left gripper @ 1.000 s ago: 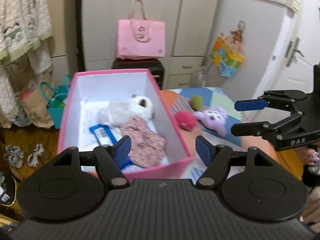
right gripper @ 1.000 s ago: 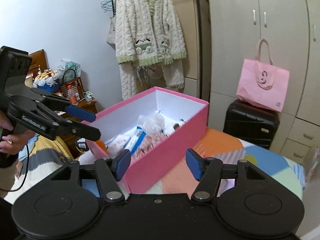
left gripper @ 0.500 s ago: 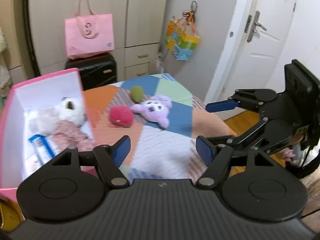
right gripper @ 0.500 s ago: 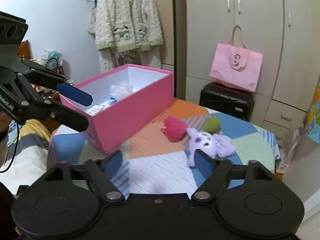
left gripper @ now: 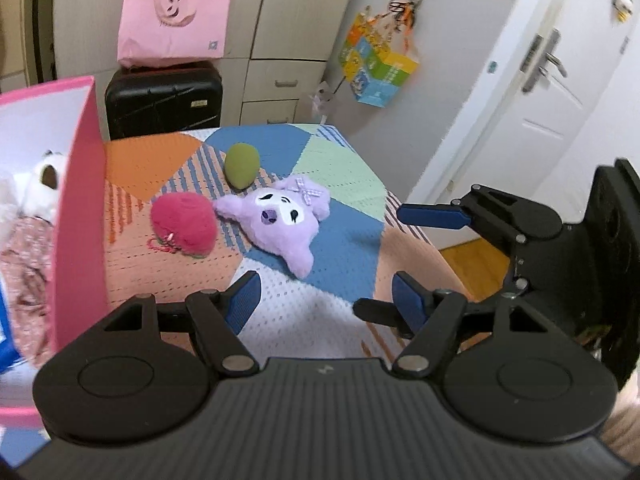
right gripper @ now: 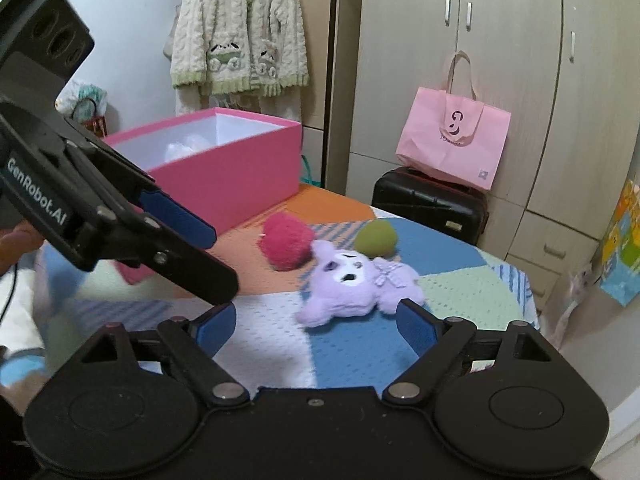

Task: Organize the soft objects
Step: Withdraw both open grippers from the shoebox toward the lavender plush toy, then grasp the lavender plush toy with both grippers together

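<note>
Ahead of the open left claw (left gripper: 326,298) lie a purple plush (left gripper: 282,216), pink pompom (left gripper: 184,224) and green ball (left gripper: 240,164); pink box (left gripper: 78,200) stands left.

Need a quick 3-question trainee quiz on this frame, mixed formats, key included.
1. True or false: the purple plush lies inside the pink box.
2. Which toy lies nearest the box wall? A) green ball B) red pom-pom C) purple plush
3. Fill in: the left gripper and the right gripper are both ____, holding nothing.

Key: 1 false, it lies on the patchwork cover. 2 B. 3 open.
</note>
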Tool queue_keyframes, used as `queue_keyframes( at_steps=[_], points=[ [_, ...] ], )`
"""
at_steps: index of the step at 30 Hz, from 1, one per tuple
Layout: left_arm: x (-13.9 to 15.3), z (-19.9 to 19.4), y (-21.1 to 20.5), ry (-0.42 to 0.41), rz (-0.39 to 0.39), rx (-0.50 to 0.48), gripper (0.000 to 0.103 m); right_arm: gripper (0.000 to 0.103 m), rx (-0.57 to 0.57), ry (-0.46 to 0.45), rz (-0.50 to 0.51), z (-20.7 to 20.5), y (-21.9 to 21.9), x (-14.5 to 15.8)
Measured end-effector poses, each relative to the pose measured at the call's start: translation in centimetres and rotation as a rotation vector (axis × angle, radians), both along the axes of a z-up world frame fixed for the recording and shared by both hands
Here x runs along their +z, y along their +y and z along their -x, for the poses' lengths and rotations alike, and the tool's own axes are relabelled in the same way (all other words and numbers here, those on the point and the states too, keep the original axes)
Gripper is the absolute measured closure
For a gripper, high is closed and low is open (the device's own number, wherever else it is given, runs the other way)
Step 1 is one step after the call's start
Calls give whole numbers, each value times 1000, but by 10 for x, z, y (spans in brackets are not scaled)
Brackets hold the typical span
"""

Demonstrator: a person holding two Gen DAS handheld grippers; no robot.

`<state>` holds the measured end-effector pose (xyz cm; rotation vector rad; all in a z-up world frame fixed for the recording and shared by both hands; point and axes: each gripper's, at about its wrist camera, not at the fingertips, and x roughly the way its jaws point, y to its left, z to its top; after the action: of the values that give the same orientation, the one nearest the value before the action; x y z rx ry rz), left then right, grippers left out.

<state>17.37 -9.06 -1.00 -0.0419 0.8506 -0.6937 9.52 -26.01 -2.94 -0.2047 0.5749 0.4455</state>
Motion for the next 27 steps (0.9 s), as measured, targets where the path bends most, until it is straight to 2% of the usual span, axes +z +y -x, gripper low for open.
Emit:
queue_keyframes(
  at_steps=[2, 6, 12, 19, 23, 27],
  points=[
    [-10, -10, -2, 19, 30, 31, 31, 13, -31, -35, 60, -9, 4, -8],
    [-27, -26, -7, 39, 63, 87, 31, 13, 14, -63, 105, -23, 7, -19],
    [-46, -48, -19, 64, 67, 141, 31, 9, 61, -58, 34, -48, -4, -27],
    [-57, -62, -35, -25, 24, 221, 32, 7, 92, 18, -95, -83, -23, -41],
    [-65, -70, -37, -8, 40, 233, 34, 5, 114, 18, -93, -89, -22, -49],
    [-73, -76, -37, 29, 37, 243, 35, 3, 96, 79, -94, -100, -20, -57]
  ],
)
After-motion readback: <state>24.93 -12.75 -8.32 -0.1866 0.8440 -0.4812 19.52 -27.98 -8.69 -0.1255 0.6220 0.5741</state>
